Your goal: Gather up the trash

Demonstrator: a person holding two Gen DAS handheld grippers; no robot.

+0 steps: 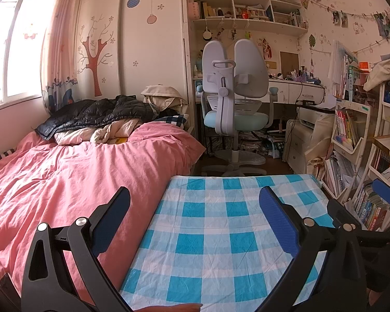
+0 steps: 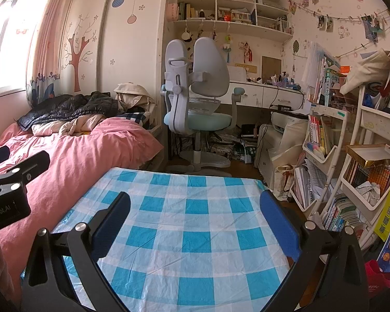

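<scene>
I can't make out any trash on the blue checked cloth [image 2: 195, 234] under my right tongs [image 2: 195, 223], released and holding nothing. My left tongs [image 1: 195, 218] gape empty too, pink bed [image 1: 65, 176] to their left, chair [image 1: 234, 98] ahead.

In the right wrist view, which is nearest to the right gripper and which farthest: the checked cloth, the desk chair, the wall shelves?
From the right gripper:
1. Checked cloth, directly under and ahead of the fingers.
2. Desk chair, beyond the cloth's far edge, centre.
3. Wall shelves, high on the back wall above the chair.
</scene>
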